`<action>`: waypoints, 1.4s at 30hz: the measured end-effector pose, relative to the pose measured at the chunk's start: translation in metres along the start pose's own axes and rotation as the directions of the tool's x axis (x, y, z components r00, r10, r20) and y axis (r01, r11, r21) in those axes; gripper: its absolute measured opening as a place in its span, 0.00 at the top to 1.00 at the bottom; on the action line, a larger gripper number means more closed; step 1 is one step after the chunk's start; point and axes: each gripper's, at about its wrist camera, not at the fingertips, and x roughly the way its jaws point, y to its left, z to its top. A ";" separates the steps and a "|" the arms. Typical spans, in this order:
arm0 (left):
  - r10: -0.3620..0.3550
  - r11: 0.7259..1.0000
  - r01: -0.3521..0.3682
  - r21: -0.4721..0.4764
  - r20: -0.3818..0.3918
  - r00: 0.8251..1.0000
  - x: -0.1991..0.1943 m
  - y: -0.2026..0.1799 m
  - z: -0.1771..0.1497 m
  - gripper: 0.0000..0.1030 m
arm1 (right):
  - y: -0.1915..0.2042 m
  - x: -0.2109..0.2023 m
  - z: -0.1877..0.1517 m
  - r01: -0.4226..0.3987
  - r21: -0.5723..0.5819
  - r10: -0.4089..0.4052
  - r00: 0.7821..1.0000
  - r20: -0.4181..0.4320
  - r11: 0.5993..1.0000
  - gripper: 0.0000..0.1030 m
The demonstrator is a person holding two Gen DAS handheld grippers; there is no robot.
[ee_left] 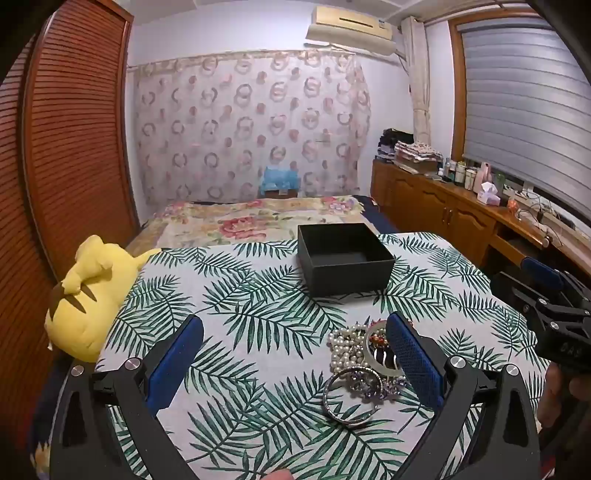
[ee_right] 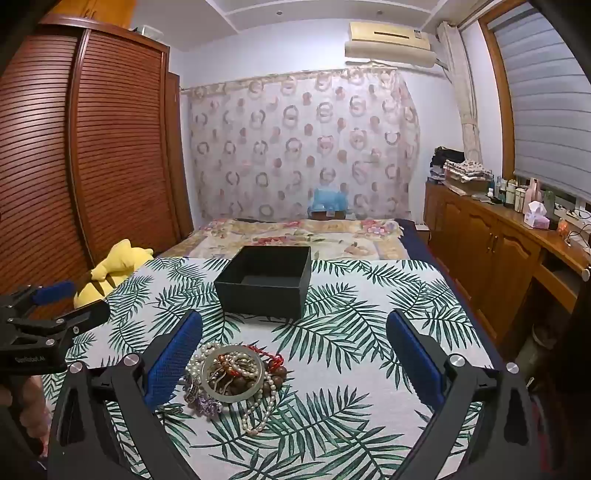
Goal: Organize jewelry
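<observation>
Jewelry lies heaped on a leaf-print tablecloth, just beside the right gripper's left finger and, in the left view, against the left gripper's right finger. The heap mixes round pearl strands, a smooth pale bangle, brown wooden beads and a thin metal ring. Behind it stands a square matte black box, open. Both grippers are spread wide, holding nothing.

Leaf-print tablecloth covers the near surface. Yellow plush toy lies at its left edge, against the louvred wooden wardrobe. Beyond, a bed with floral bedspread; a patterned curtain hangs behind it. Air conditioner high on the far wall. Wooden cabinets at right carry bottles and folded cloths below a window blind.
</observation>
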 end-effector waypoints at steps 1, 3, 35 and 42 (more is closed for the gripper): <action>0.000 1.000 0.000 0.000 0.000 1.000 0.000 0.000 0.000 0.07 | 0.000 0.000 0.000 -0.001 -0.001 0.001 1.000 0.002 1.000 0.03; 0.000 1.000 0.000 -0.001 0.000 1.000 0.000 0.000 0.000 0.07 | 0.000 0.000 0.000 -0.001 0.000 0.001 1.000 0.002 1.000 0.03; -0.007 1.000 0.007 -0.006 0.001 1.000 -0.001 0.001 0.000 0.07 | 0.000 0.001 0.000 -0.001 -0.002 0.001 1.000 0.004 1.000 0.03; -0.007 1.000 0.007 -0.006 0.003 1.000 -0.001 0.000 0.000 0.07 | 0.001 0.000 0.000 0.000 -0.003 0.000 1.000 0.004 1.000 0.03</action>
